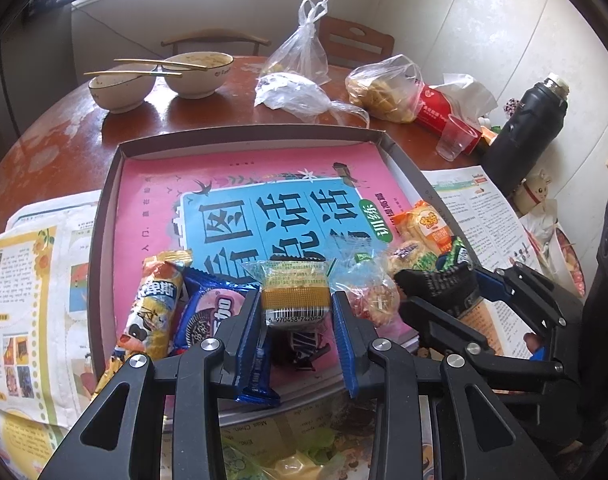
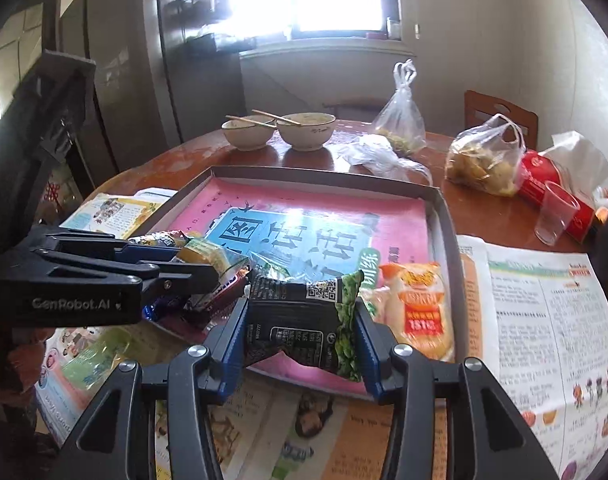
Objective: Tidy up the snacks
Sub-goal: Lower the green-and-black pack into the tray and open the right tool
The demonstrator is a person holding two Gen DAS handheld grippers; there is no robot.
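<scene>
Right gripper (image 2: pixel 302 330): my jaws pinch 1 black-green snack packet (image 2: pixel 304 320), light, crinkly, held mid-body; left gripper (image 1: pixel 296 312) clamps 1 small yellow cake (image 1: pixel 295 296), soft.

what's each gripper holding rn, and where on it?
Left gripper: clear-wrapped yellow cake, jaws on its two sides. Right gripper: black-and-green snack packet, jaws on its two side edges.

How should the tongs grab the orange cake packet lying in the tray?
Probably across the middle of the orange packet, with one finger on each long side, coming down from above. It lies flat in the tray near the right wall, so its long sides are the easiest to reach. The crimped ends are thin and floppy and might slip. Both tongs already hold other snacks, so one must let go first.
</scene>
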